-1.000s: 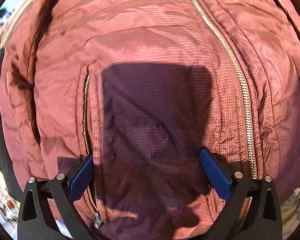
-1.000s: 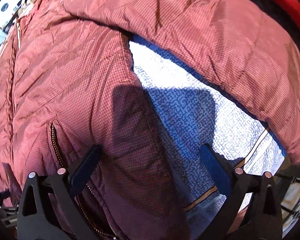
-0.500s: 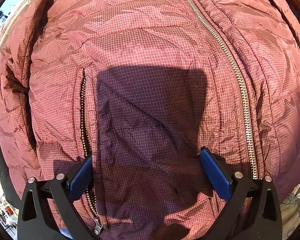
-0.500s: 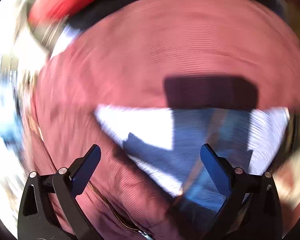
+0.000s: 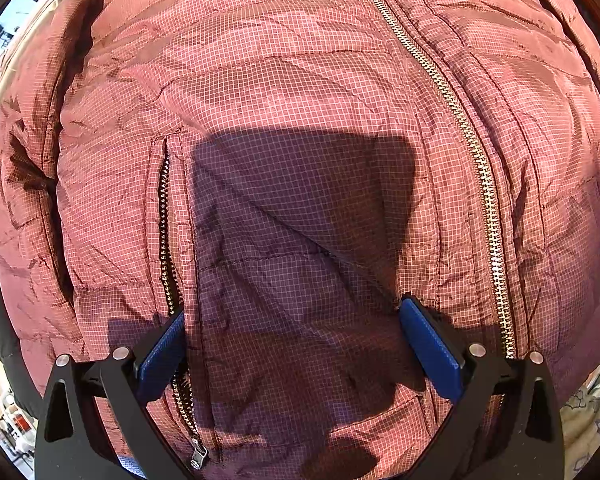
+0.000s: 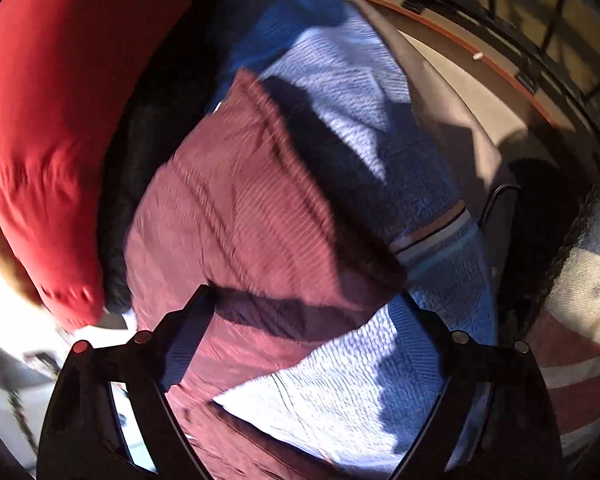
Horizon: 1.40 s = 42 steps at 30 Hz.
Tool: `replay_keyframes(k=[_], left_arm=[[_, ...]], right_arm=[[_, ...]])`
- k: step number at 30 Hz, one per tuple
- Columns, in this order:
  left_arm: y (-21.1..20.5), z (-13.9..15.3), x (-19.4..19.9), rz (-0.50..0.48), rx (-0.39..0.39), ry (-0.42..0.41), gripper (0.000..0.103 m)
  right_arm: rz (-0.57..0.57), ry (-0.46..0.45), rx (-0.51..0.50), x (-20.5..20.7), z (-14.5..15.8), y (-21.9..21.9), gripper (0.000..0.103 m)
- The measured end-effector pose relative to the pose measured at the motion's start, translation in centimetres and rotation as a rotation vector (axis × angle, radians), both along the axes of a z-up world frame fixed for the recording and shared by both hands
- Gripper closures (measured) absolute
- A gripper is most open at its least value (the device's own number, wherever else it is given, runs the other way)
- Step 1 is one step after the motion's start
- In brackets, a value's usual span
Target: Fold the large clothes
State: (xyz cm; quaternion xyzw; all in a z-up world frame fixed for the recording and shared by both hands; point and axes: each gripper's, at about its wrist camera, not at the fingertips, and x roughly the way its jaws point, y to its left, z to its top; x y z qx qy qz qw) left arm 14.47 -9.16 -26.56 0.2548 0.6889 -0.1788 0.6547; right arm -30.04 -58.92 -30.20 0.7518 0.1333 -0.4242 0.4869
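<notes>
left wrist: left gripper (image 5: 292, 344) points down over maroon puffer jacket (image 5: 300, 100), jaws wide, nothing pinched, main zipper (image 5: 460, 128) at right. right wrist: blurry, right gripper (image 6: 304, 328) jaws closing, jacket sleeve (image 6: 240, 208) between them unpinched, on blue towel (image 6: 348, 384), red pillow (image 6: 52, 112) left.

Likely a home, blue woven blanket (image 6: 340, 392) spread underneath, red cushion (image 6: 48, 120) alongside, striped rug (image 6: 580, 320) on the floor

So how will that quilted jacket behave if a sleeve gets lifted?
The jacket is probably floppy: its shell is creased and puffy. It looks light for its bulk. The sleeve may slip, since the fabric has a sheen.
</notes>
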Motion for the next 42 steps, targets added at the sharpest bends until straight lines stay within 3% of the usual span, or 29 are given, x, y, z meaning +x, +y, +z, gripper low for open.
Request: replay_keyframes(k=[4,8,13,16,19,21,27,30,36,39,42], left_arm=[[0.0,0.0,0.1,-0.002,0.001,0.002,0.004],[0.1,0.0,0.2,-0.001,-0.001,0.002,0.004],[0.2,0.0,0.3,-0.002,-0.003,0.002,0.004],[0.3,-0.1,0.4,-0.001,-0.003,0.003,0.004],[0.3,-0.1,0.4,-0.001,-0.004,0.002,0.005],[0.5,-0.1,0.4,0.002,-0.007,0.001,0.005],[1.1,0.9,0.4,0.010,-0.042,-0.015,0.005],[1.7,1.7,0.5,0.018,-0.061,-0.030,0.006],[3.2,4.4,0.6,0.054,-0.112,-0.099,0.007],[3.6,5.9,0.6,0.043,-0.084,-0.185,0.007],[4.1,7.3,0.4,0.048,-0.108,-0.229,0.007]], right_arm=[[-0.045,-0.027,0.010,-0.3,-0.5,0.4,0.033],[-0.072,-0.056,0.015,-0.7,-0.2,0.2,0.065],[0.030,-0.011,-0.025,0.4,3.3,-0.1,0.086],[0.210,0.103,-0.143,3.1,7.9,-0.6,0.089],[0.479,0.268,-0.350,8.4,14.4,-0.1,0.090],[0.651,0.328,-0.497,12.9,18.7,1.5,0.091],[0.994,0.274,-0.842,26.1,27.9,7.4,0.091],[1.129,0.158,-0.945,33.4,30.9,10.5,0.091],[1.459,-0.039,-1.094,46.1,33.6,21.1,0.093],[1.627,-0.067,-1.087,50.4,31.9,26.6,0.093],[1.772,-0.007,-1.059,52.9,28.2,31.5,0.093]])
